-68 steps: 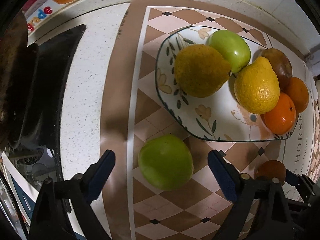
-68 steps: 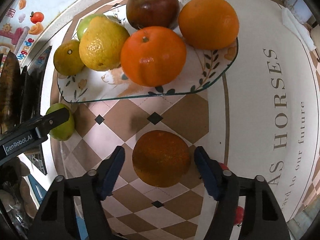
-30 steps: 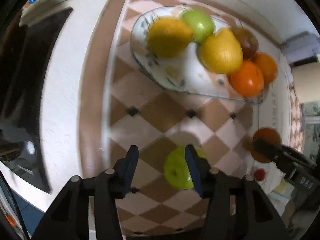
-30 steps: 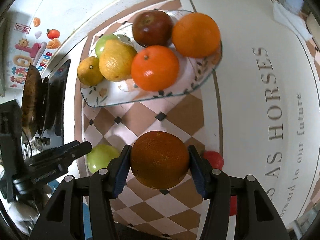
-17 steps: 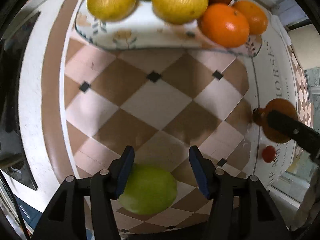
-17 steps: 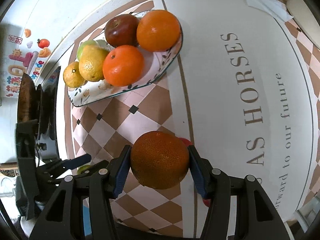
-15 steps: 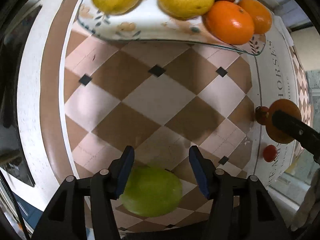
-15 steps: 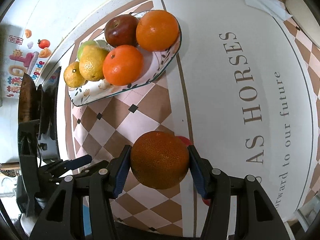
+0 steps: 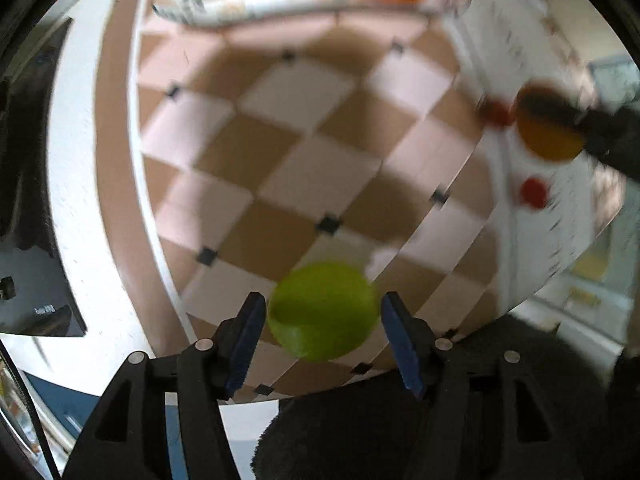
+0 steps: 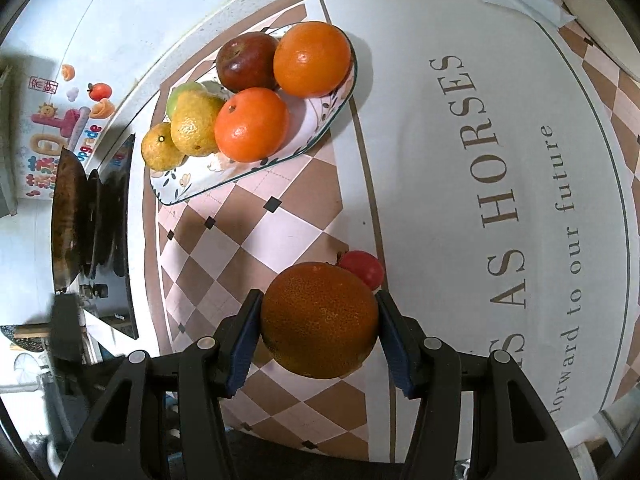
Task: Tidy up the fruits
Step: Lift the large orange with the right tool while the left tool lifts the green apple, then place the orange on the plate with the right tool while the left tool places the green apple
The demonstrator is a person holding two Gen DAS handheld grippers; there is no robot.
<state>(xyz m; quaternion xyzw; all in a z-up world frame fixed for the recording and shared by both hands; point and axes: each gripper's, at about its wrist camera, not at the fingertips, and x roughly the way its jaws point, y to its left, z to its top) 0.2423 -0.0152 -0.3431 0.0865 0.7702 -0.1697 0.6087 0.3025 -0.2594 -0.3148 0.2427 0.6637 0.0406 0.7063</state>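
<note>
Between gripper [image 10: 319, 330] pads: round orange [image 10: 319, 320].

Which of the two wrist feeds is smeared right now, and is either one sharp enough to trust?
Left wrist view: motion-blurred throughout, the green fruit and plate edges smeared. Right wrist view: sharp, the dark orange peel texture and mat lettering crisp; both bend at the fisheye rim.
</note>
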